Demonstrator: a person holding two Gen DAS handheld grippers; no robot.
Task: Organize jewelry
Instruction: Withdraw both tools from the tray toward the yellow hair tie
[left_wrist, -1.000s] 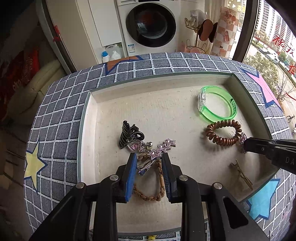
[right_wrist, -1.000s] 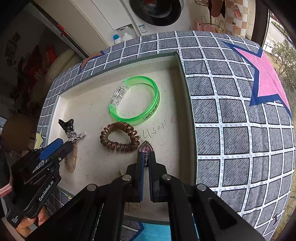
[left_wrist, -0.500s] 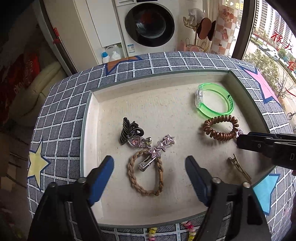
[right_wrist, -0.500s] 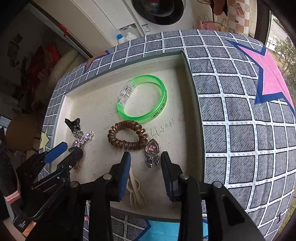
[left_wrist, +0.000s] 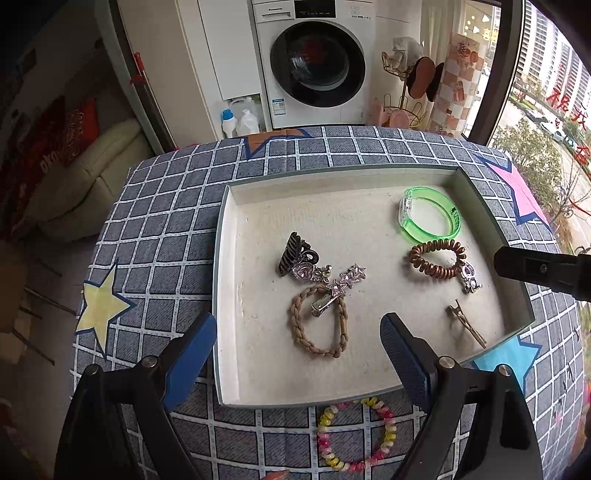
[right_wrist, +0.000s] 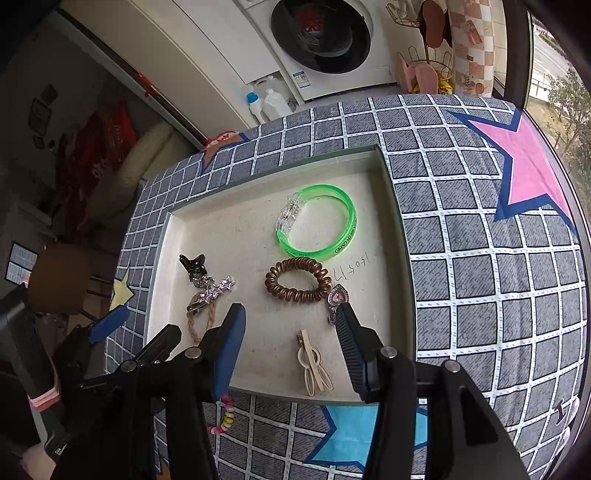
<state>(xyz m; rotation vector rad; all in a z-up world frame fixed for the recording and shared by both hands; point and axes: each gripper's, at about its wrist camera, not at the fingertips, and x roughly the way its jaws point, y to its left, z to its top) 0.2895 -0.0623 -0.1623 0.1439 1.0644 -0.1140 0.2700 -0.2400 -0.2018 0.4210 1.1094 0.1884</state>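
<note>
A shallow cream tray lies on the checked cloth. In it are a green bangle, a brown spiral hair tie, a pink heart pendant touching that tie, a black claw clip, a silver star clip lying across a braided band, and a beige hair clip. My left gripper hangs wide open above the braided band with nothing between its pads. My right gripper is opening above the tray's near right part; the pendant lies free by its right fingertip.
A multicoloured bead bracelet lies on the cloth just outside the tray's near wall. The checked cloth with star patches runs bare to the right of the tray. A washing machine and a rack stand beyond the table.
The left jaws opened off the star clip, which now rests on the braided band. The right jaws parted and left the heart pendant beside the spiral tie. Both grippers rose and drew back.
</note>
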